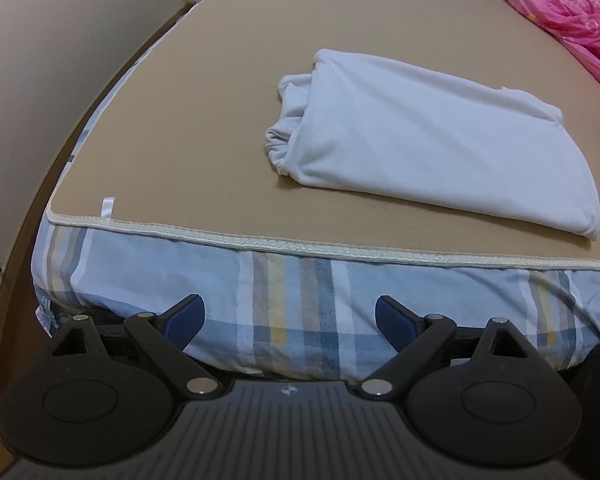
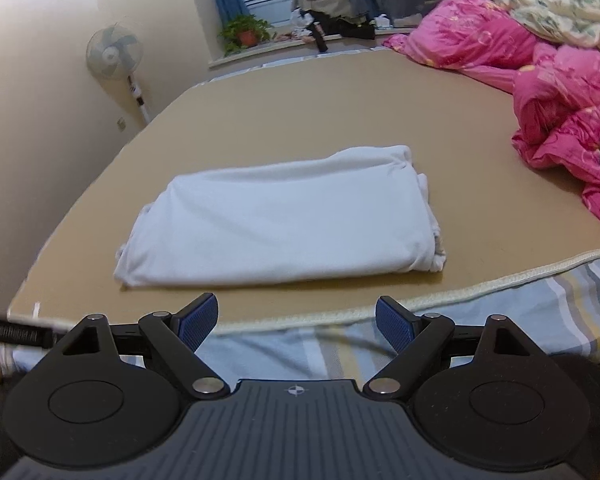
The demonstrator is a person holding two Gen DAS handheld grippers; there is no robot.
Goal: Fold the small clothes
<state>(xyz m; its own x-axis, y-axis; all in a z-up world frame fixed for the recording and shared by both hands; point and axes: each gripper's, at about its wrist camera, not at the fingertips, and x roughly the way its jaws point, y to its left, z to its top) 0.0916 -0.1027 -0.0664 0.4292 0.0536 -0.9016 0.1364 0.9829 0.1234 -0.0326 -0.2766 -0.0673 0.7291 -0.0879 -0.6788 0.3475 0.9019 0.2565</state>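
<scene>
A white garment (image 1: 432, 144) lies folded into a flat rectangle on the tan mat (image 1: 204, 120) that covers the bed. It also shows in the right wrist view (image 2: 284, 220). My left gripper (image 1: 290, 324) is open and empty, held off the bed's near edge, below and left of the garment. My right gripper (image 2: 296, 324) is open and empty, just short of the mat's near edge, in front of the garment. Neither gripper touches the cloth.
A pink quilt (image 2: 560, 92) is heaped on the bed's right side. The striped blue sheet (image 1: 300, 300) hangs over the near edge. A standing fan (image 2: 114, 54), a potted plant (image 2: 246, 34) and piled things on the windowsill stand beyond the bed.
</scene>
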